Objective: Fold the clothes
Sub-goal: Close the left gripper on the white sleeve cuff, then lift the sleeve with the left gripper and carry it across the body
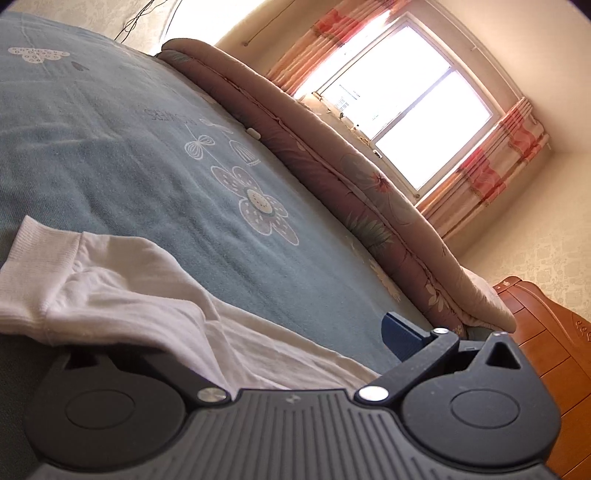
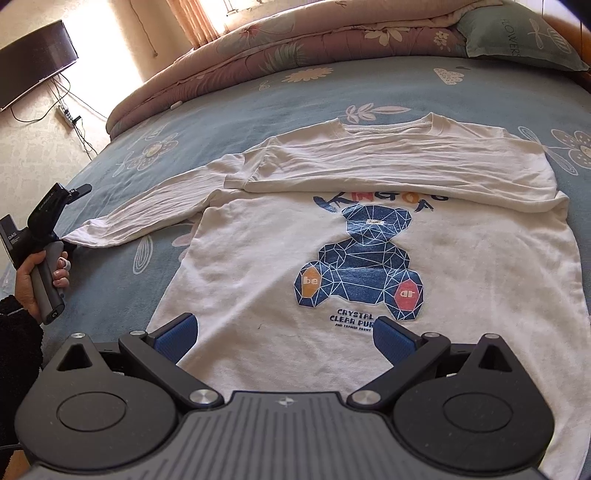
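A white long-sleeved shirt [image 2: 369,258] with a blue bear print lies flat, front up, on the blue flowered bed sheet [image 2: 258,96]. One sleeve [image 2: 369,166] is folded across the chest. The other sleeve [image 2: 147,210] stretches out to the left. Its ribbed cuff [image 1: 37,273] reaches my left gripper [image 2: 68,242], held in a person's hand. In the left wrist view the left gripper [image 1: 288,343] stands open. The sleeve drapes over and hides its left finger, and only the right blue pad [image 1: 402,338] shows. My right gripper [image 2: 284,336] is open over the shirt's hem, holding nothing.
A rolled floral quilt [image 2: 295,44] runs along the bed's far side, with a green pillow [image 2: 517,33] at the right. A wooden bed end [image 1: 546,354], a window with pink curtains [image 1: 406,110], a wall TV [image 2: 33,62] and a power strip [image 2: 64,114] surround the bed.
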